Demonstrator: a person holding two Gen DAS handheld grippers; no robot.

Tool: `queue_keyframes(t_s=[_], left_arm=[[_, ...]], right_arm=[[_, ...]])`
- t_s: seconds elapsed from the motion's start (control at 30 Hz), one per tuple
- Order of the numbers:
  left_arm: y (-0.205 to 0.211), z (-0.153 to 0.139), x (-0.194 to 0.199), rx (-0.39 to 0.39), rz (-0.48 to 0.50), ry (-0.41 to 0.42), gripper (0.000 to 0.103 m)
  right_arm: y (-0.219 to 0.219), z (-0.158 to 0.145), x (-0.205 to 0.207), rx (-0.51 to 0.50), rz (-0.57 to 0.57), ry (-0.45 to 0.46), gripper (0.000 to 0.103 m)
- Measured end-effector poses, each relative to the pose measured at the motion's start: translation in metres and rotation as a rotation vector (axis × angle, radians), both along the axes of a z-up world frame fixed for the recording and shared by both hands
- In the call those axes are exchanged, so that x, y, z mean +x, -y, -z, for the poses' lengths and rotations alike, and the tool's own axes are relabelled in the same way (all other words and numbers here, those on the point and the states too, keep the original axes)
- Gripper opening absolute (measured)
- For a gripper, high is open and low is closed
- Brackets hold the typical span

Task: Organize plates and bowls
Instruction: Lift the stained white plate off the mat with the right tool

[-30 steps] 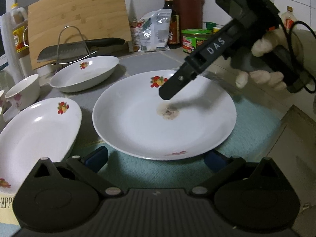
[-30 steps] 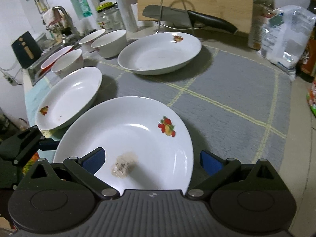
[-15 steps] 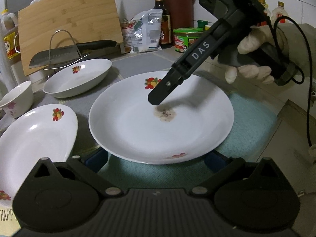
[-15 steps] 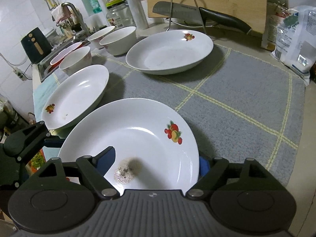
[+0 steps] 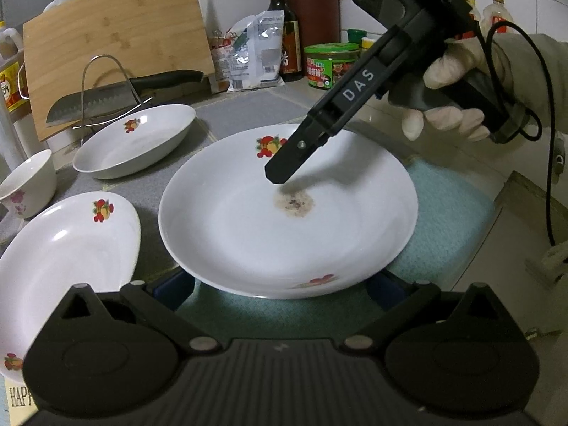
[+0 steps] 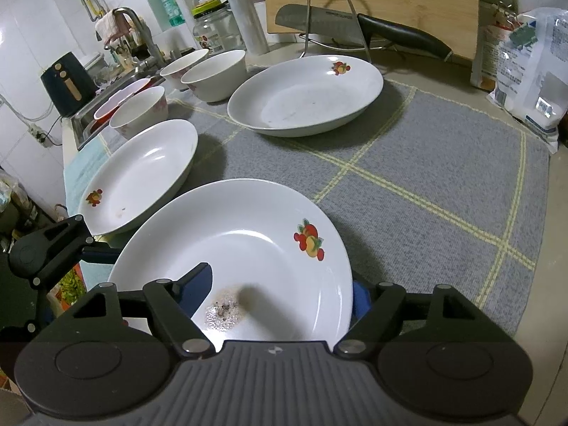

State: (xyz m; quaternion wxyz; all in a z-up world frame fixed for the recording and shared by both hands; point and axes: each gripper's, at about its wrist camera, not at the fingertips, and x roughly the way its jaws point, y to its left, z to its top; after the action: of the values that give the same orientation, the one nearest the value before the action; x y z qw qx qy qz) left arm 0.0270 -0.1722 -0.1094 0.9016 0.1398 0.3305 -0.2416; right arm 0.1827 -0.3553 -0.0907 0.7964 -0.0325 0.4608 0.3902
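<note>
Since the earlier frame, the right gripper (image 6: 280, 289) has just been closing over the plate's (image 6: 248, 234) near rim, one finger (image 6: 197, 285) inside the bowl, the other outside; whether the pads press yet cannot be told. Left gripper (image 5: 280, 284) stands wide, its fingers mostly hidden under the plate's opposite edge, not clamped. Plate sits on the mat (image 6: 426, 163), a dried residue (image 5: 294, 203) at its centre, just beside a second plate (image 6: 142, 174). Risks: a one-sided rim grip may let glazed ware tilt and slip; lifting could knock the neighbour; stacking would trap the residue.
</note>
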Motion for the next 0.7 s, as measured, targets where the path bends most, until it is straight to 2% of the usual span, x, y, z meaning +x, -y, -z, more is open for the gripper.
queue_keyframes(t_s=[0.33, 0.7], left_arm=[[0.002, -0.008, 0.004, 0.001, 0.016, -0.009, 0.102], [0.021, -0.014, 0.036, -0.013, 0.081, 0.014, 0.102]], right_arm=[[0.005, -0.008, -0.001, -0.006, 0.012, 0.022, 0.083], [0.037, -0.026, 0.015, -0.002, 0.091, 0.074, 0.083]])
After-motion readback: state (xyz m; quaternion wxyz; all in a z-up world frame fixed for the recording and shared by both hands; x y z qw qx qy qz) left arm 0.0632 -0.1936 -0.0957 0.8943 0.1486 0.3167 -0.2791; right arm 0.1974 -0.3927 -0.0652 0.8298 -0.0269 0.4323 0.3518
